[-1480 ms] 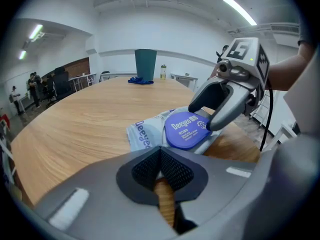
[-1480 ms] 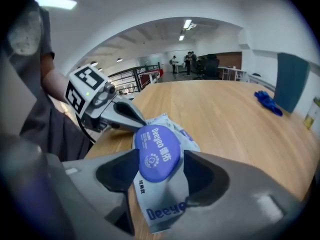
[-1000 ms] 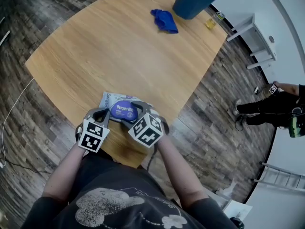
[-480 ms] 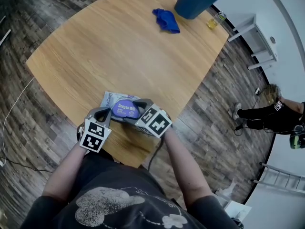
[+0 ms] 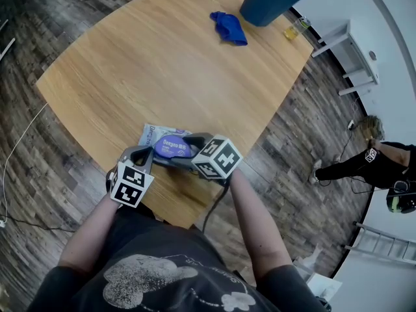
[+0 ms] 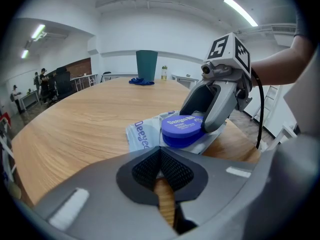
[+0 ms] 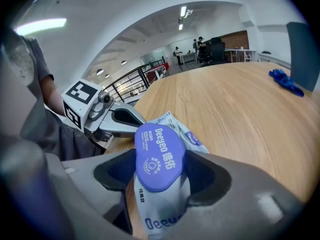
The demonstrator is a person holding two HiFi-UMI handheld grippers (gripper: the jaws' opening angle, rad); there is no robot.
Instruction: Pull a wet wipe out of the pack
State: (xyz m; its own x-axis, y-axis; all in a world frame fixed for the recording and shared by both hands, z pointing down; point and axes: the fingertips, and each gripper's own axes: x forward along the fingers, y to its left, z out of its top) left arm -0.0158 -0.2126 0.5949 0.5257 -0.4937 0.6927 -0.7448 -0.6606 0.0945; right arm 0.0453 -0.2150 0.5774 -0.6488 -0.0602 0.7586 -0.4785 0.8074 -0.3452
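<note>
Gripping the oval lid on a crinkly pack is the right claw.

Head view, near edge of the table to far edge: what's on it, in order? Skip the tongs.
wet wipe pack → blue cloth → blue bin. The small bottle beside the bin is left out, since its depth against the bin is unclear.
</note>
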